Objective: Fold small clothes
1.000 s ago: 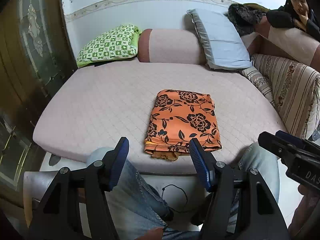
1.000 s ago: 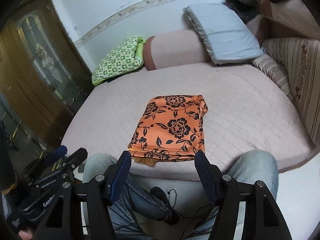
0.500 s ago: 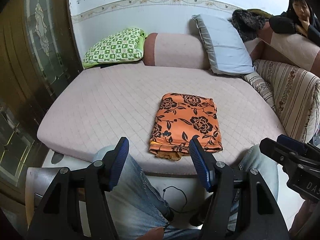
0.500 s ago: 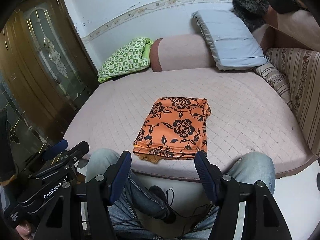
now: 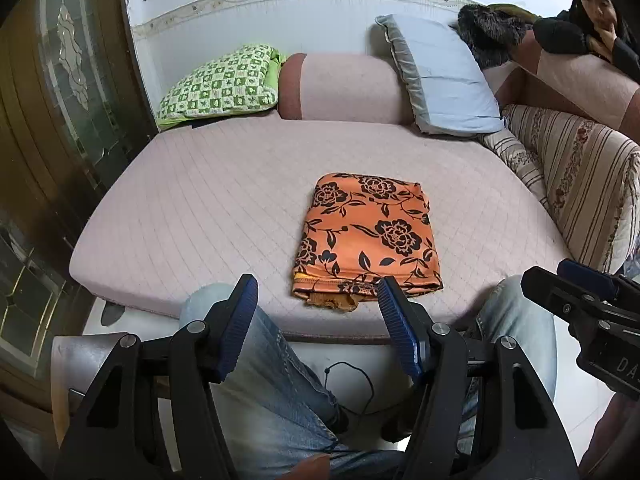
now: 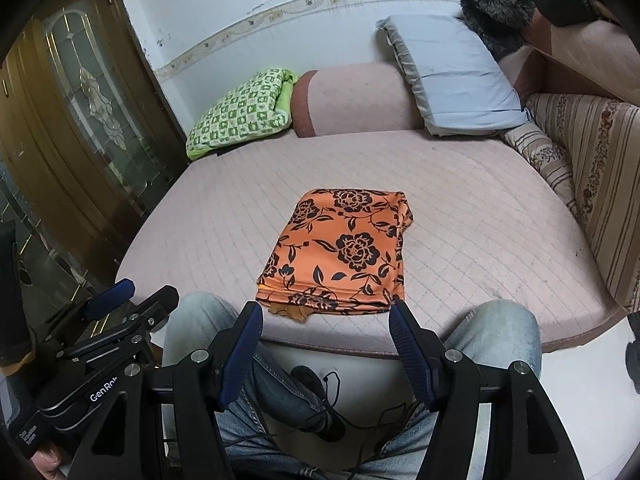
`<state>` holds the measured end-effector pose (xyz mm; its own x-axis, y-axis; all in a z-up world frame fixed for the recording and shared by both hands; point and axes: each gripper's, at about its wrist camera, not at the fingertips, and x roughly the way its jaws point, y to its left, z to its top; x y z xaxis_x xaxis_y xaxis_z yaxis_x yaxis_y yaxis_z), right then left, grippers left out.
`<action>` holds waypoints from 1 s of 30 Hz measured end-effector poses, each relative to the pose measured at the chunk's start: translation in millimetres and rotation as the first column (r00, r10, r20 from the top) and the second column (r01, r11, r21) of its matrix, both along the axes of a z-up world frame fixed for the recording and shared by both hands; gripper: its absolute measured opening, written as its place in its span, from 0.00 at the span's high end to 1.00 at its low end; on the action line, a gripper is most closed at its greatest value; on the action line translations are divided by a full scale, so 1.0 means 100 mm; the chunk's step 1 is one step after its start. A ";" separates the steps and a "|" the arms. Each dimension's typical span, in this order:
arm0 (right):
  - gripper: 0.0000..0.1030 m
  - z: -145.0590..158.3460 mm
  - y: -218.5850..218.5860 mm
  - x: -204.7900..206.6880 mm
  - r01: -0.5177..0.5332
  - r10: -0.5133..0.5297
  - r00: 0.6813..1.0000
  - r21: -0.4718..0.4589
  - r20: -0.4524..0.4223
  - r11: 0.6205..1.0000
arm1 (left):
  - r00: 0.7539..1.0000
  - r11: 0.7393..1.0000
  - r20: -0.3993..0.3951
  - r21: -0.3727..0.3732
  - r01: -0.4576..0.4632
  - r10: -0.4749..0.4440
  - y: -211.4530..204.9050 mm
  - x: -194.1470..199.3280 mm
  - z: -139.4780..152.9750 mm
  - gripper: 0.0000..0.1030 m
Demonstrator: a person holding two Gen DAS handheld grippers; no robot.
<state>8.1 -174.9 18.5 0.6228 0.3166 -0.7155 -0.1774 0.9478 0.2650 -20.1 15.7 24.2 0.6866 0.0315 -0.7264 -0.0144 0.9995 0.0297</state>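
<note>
The orange flowered garment point(image 5: 368, 240) lies folded into a flat rectangle on the pink quilted bed point(image 5: 208, 208), close to the near edge, with a ragged yellow-orange hem poking out of its front fold. Only the left wrist view takes in a person point(image 5: 596, 20) leaning on the sofa back at the far right; only the right wrist view shows a thumb point(image 6: 46, 460) on the handle of the left gripper point(image 6: 132, 300). Both views share the green checked cushion point(image 5: 220, 84), the pink bolster point(image 5: 344, 86) and the grey-blue pillow point(image 5: 444, 80) along the wall. Compared with a second ago the garment keeps the same shape and place on the bed, though it sits slightly lower and farther off in each view. The left gripper point(image 5: 316, 300) and right gripper point(image 6: 326, 320) hang over denim-clad knees point(image 6: 196, 316), angled down toward the bed; both sets of jaws are spread with nothing between them, clear of the cloth.
</note>
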 end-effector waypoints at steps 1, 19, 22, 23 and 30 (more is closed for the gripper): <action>0.38 0.00 0.01 0.01 -0.001 0.001 1.000 -0.002 -0.002 1.000 | 1.000 1.000 -0.002 0.001 -0.001 0.001 -0.01 0.00 0.00 0.39; 0.38 -0.22 0.12 0.26 0.007 -0.011 0.996 -0.049 -0.094 0.999 | 0.996 1.000 -0.091 0.003 -0.007 0.007 -0.02 0.28 -0.21 0.39; 0.38 -0.24 0.13 0.35 0.000 -0.006 0.994 -0.056 -0.107 0.998 | 0.995 1.000 -0.099 0.006 -0.021 0.022 -0.01 0.35 -0.25 0.39; 0.38 -0.26 0.14 0.39 -0.003 -0.004 0.993 -0.059 -0.115 0.998 | 0.994 1.000 -0.107 0.006 -0.022 0.023 -0.02 0.38 -0.27 0.39; 0.38 -0.37 0.15 0.56 -0.010 0.000 0.988 -0.060 -0.153 0.998 | 0.989 1.000 -0.147 0.006 -0.026 0.026 -0.02 0.55 -0.39 0.39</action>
<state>64.6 -160.2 -18.8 0.5027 0.2728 -0.8203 -0.1439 0.9621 0.2318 34.5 14.1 -14.3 0.5714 0.0512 -0.8190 -0.0354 0.9987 0.0377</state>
